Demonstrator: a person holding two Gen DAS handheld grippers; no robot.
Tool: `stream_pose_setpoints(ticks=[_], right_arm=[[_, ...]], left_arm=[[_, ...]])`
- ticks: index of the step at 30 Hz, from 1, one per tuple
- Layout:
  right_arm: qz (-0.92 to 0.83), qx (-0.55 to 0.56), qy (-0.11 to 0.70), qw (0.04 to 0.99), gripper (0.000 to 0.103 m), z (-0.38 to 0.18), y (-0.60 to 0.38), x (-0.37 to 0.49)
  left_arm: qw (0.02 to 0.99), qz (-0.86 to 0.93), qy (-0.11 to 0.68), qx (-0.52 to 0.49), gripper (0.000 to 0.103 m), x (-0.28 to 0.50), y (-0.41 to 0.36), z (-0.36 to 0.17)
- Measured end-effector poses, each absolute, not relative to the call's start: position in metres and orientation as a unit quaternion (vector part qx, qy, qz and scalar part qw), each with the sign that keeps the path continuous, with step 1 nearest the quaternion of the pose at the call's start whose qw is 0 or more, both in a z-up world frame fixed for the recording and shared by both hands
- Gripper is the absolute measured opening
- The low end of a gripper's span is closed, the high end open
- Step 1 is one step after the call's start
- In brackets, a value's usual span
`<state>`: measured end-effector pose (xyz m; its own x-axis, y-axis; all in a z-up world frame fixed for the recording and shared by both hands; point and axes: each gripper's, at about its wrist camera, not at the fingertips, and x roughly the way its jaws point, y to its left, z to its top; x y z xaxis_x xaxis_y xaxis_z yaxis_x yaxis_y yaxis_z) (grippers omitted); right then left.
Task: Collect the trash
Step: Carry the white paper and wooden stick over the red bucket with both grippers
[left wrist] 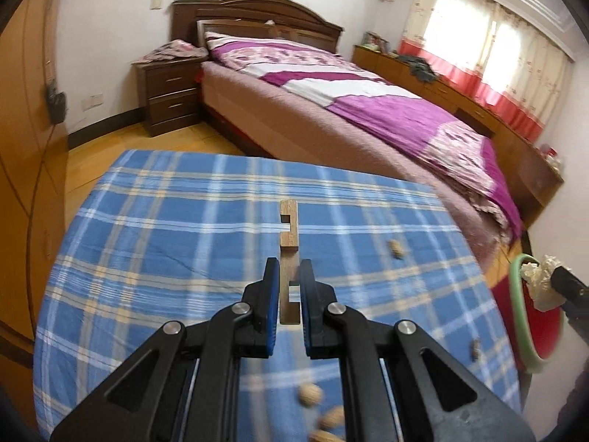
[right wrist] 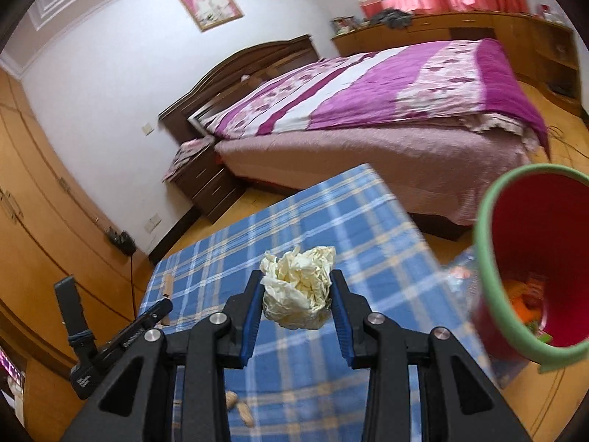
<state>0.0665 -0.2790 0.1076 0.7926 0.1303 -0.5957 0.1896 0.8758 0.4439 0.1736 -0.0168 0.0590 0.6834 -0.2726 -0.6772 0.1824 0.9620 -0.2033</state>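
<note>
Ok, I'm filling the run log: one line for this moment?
left gripper: shut on wooden piece | right gripper: shut on crumpled paper | red bin: right of table

A bed (left wrist: 368, 110) with a purple and white floral quilt (right wrist: 368, 92) stood past the counter's blue plaid cloth (left wrist: 165, 239). At ten o'clock from it sat a dark nightstand (left wrist: 169, 95), with folded fabric on top. A framed picture (right wrist: 209, 3) hung at eleven o'clock, and red-hemmed curtains (left wrist: 497, 55) covered the window at two o'clock.
</note>
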Motion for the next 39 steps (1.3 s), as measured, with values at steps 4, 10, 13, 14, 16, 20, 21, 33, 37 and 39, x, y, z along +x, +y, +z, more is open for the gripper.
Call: stream_pose_setpoints(ticks=[4, 10, 13, 14, 16, 20, 21, 33, 37, 39], right_arm=[[-0.050, 0.258, 0.313, 0.912, 0.038, 0.109, -0.306, 0.036], [-0.099, 0.273, 0.299, 0.909, 0.039, 0.106, -0.345, 0.000], [-0.124, 0.279, 0.291, 0.907, 0.039, 0.105, -0.367, -0.015], [-0.131, 0.283, 0.289, 0.905, 0.039, 0.104, -0.374, -0.020], [-0.142, 0.289, 0.286, 0.903, 0.040, 0.102, -0.386, -0.028], [-0.160, 0.298, 0.284, 0.897, 0.040, 0.095, -0.407, -0.040], [-0.165, 0.301, 0.284, 0.895, 0.040, 0.092, -0.413, -0.043], [-0.196, 0.338, 0.282, 0.876, 0.043, 0.066, -0.469, -0.068], [-0.200, 0.351, 0.280, 0.871, 0.043, 0.059, -0.484, -0.070], [-0.201, 0.356, 0.279, 0.869, 0.043, 0.056, -0.490, -0.072]], left_arm=[[0.911, -0.160, 0.376, -0.052, 0.010, 0.156, -0.045, 0.071], [0.900, -0.212, 0.379, -0.032, 0.010, 0.133, -0.092, 0.080], [0.895, -0.234, 0.379, -0.014, 0.010, 0.123, -0.118, 0.084], [0.892, -0.243, 0.380, -0.010, 0.010, 0.120, -0.127, 0.086], [0.887, -0.259, 0.382, -0.005, 0.010, 0.115, -0.142, 0.087], [0.876, -0.289, 0.386, 0.011, 0.010, 0.105, -0.177, 0.089], [0.874, -0.295, 0.387, 0.016, 0.010, 0.102, -0.185, 0.088], [0.842, -0.362, 0.395, 0.066, 0.010, 0.082, -0.281, 0.079], [0.827, -0.384, 0.402, 0.081, 0.010, 0.078, -0.315, 0.071], [0.822, -0.391, 0.404, 0.088, 0.010, 0.076, -0.329, 0.067]])
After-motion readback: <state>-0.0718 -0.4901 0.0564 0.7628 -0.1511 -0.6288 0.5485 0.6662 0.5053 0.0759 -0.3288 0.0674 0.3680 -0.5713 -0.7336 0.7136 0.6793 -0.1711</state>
